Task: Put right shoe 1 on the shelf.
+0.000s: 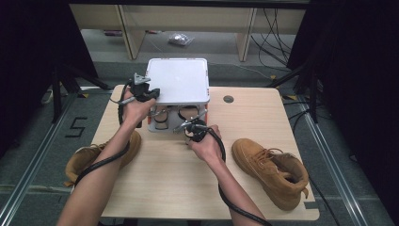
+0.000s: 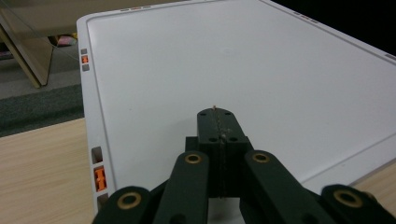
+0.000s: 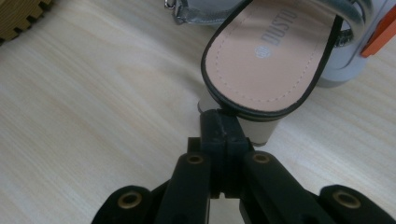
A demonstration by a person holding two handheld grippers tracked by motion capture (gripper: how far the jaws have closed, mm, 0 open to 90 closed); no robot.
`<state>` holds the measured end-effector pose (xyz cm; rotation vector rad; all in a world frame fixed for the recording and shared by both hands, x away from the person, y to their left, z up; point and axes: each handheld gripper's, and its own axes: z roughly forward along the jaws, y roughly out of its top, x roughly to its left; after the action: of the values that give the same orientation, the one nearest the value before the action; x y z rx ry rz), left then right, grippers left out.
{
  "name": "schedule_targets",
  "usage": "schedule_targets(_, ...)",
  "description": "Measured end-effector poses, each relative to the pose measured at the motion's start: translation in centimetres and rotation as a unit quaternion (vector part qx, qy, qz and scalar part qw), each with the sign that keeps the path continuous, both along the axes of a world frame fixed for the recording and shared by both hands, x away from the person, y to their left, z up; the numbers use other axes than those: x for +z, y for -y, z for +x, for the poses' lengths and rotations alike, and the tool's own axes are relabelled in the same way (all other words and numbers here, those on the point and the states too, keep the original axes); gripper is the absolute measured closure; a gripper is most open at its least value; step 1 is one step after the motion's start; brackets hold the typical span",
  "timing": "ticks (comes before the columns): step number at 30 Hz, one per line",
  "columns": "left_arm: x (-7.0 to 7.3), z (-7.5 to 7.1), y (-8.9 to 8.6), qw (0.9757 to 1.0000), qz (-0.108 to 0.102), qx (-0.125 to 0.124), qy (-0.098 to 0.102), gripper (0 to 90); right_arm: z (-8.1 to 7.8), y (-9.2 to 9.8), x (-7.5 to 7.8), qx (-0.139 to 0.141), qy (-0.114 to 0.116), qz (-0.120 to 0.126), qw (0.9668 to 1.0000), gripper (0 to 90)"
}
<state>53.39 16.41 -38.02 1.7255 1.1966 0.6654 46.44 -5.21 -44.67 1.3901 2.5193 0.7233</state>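
Gripping the heel end of a sandal (image 3: 266, 60), the right gripper (image 3: 223, 122) has its jaws closed together on the dark rim of the sole, just above the pale block heel. The sandal lies in the open front of a white storage box (image 1: 178, 80) that stands at the far edge of the table (image 1: 244, 122), left of its middle, with the heel end poking out toward the person. In the high view a second sandal (image 1: 161, 117) sits beside it in the same opening.

The left gripper (image 2: 219, 123) rests on the box lid near its left front corner, jaws fully closed with nothing between them, apparently steadying the box.

The sandal looks light: a thin, flat insole with a stitched edge, silver straps farther in, and a chunky heel. The sole should be fairly stiff and the insole smooth, so a pinch on the thin rim could slip or let the shoe swing. A firmer hold would probably be across the heel block or deeper over the sole's edge. The straps are soft and could catch on the box frame as the sandal comes out, so a straight, level pull seems wise.

Two tan boots (image 1: 273, 169) (image 1: 94, 157) lie at the near right corner and near left edge.
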Motion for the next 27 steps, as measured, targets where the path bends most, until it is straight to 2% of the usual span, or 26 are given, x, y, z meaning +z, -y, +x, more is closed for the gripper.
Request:
schedule_targets(8, 0.0, 0.0, 0.0, 1.0, 0.0, 0.0, 0.0, 89.5, 1.0, 0.0, 0.0, -0.009, 0.019, -0.005, 0.9998, 90.0)
schedule_targets(14, 0.0, 0.0, 0.0, 1.0, 0.001, 0.0, 0.001, 89.5, 1.3, -0.3, -0.2, -0.01, 0.025, -0.005, 0.9996, 90.0)
schedule_targets(24, 0.0, 0.0, 0.0, 1.0, 0.002, 0.0, 0.0, 89.5, 1.9, -0.4, -0.4, -0.028, 0.032, -0.002, 0.9991, 90.0)
schedule_targets(27, 0.0, 0.0, 0.0, 1.0, 0.002, 0.0, 0.0, 89.5, 2.1, -0.4, -0.7, -0.024, 0.034, -0.006, 0.9991, 90.0)
